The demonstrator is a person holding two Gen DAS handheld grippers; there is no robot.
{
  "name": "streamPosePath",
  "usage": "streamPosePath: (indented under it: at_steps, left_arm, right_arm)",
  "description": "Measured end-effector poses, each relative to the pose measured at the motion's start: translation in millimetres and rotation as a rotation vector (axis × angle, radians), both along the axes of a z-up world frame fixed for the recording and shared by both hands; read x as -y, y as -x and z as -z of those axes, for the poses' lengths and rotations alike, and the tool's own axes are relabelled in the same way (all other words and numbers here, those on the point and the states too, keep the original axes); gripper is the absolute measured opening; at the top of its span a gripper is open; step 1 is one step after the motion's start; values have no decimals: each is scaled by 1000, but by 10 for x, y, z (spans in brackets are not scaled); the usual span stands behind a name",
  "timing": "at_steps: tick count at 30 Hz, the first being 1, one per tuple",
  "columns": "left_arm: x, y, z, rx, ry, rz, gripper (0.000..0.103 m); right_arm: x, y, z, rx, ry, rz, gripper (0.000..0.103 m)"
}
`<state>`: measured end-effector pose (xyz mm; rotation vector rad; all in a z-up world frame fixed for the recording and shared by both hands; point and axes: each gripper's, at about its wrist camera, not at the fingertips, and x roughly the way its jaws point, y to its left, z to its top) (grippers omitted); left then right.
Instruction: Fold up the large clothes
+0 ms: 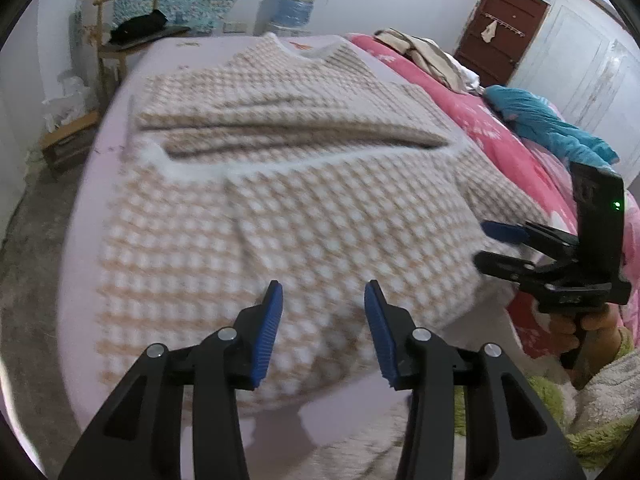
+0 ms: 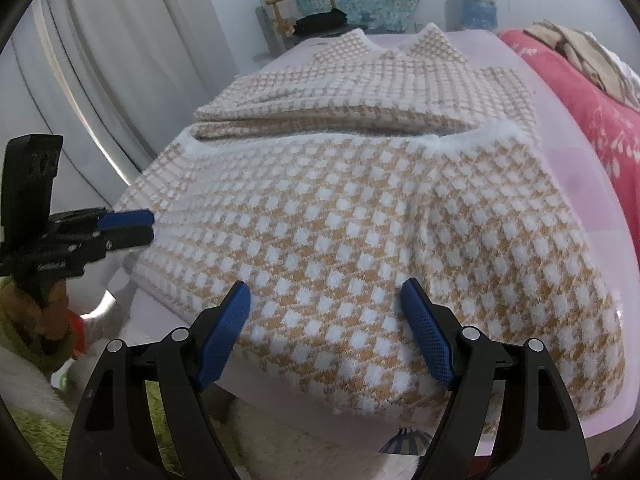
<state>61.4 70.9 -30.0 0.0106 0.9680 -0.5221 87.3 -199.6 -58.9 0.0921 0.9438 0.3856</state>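
With the checked sweater (image 2: 360,216) lying partly folded on the bed (image 2: 580,184) ahead of both sets of jaws, I hold the left gripper (image 1: 323,320) and right gripper (image 2: 326,320) apart and empty above its near hem, which I judge needs gripping next.

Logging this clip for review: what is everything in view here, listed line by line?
sweater: one, tan and white check, spread on the bed, sleeves folded across
bed sheet: one, pale lilac, under the sweater
quilt: one, pink, right of the sweater
teal garment: one, on the quilt
wooden chair: one, far left corner
water bottle: one, blue, by the far wall
door: one, brown, far right
left claw: open, over the hem
right claw: open, over the hem
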Motion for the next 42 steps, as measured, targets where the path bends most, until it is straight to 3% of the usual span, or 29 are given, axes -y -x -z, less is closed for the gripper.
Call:
streamPosePath:
  at_steps: [2, 11, 17, 26, 28, 35, 38, 42]
  left_arm:
    - [-66, -58, -78, 41, -31, -36, 50]
    - [-222, -389, -303, 167, -118, -126, 58]
    - [-198, -580, -259, 179, -162, -135, 64]
    - [-297, -847, -191, 191, -182, -183, 65]
    - [-307, -897, -132, 168, -191, -183, 64]
    - [-339, -925, 6, 127, -204, -181, 39]
    - [-356, -893, 34, 120, -205, -187, 34]
    - [-351, -900, 119, 117, -235, -200, 29]
  right_arm:
    - [20, -29, -54, 0, -12, 0, 74]
    - [278, -296, -357, 75, 16, 110, 74]
    - [473, -499, -432, 102, 95, 215, 74]
    - [742, -825, -380, 90, 147, 262, 70]
    - [751, -848, -326, 71, 145, 252, 62]
    - [660, -772, -212, 36, 174, 224, 41]
    - [625, -744, -175, 28, 200, 224, 33]
    - [667, -750, -141, 18, 190, 247, 11]
